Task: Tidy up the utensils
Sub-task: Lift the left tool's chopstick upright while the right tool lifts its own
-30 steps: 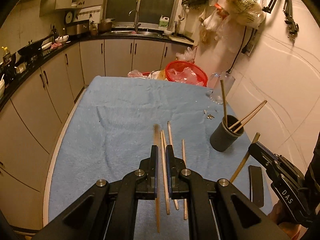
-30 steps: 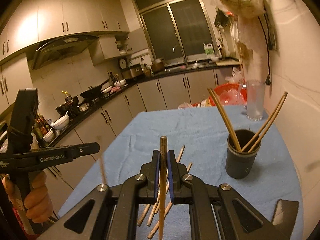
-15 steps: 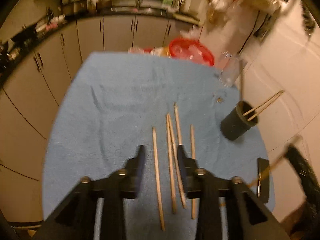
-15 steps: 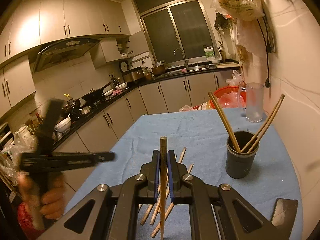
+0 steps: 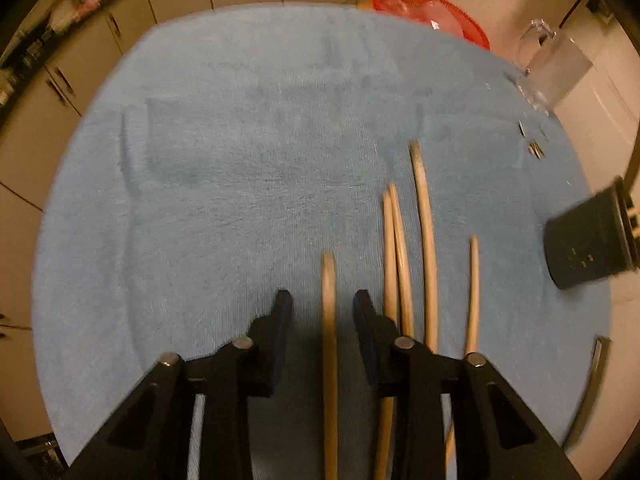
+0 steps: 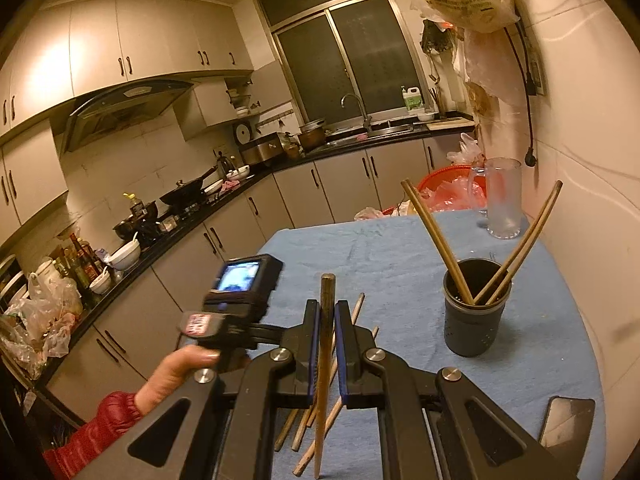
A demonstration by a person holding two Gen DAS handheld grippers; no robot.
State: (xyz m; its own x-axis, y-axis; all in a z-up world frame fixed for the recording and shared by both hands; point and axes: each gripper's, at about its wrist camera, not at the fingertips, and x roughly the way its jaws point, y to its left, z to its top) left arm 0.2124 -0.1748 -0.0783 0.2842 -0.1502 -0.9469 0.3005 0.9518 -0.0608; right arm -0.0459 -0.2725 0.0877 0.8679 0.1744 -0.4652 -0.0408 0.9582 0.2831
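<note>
Several wooden chopsticks [image 5: 424, 240] lie side by side on the blue cloth [image 5: 240, 160]. My left gripper [image 5: 323, 300] is open and low over the cloth, its jaws on either side of the leftmost chopstick [image 5: 329, 320]. My right gripper [image 6: 327, 312] is shut on one chopstick [image 6: 326, 340], held upright above the cloth. The dark utensil cup [image 6: 474, 312] stands to its right with three chopsticks [image 6: 436, 240] leaning in it; the cup also shows at the right edge of the left wrist view [image 5: 588, 240].
A clear glass mug [image 6: 502, 200] and a red basket [image 6: 448, 188] stand at the table's far end. A dark phone [image 6: 566, 424] lies near the front right corner. Kitchen counters run along the left. The wall is close on the right.
My left gripper opened, letting its chopstick lie on the cloth, and dropped low over it. The right gripper kept its chopstick and barely moved.
</note>
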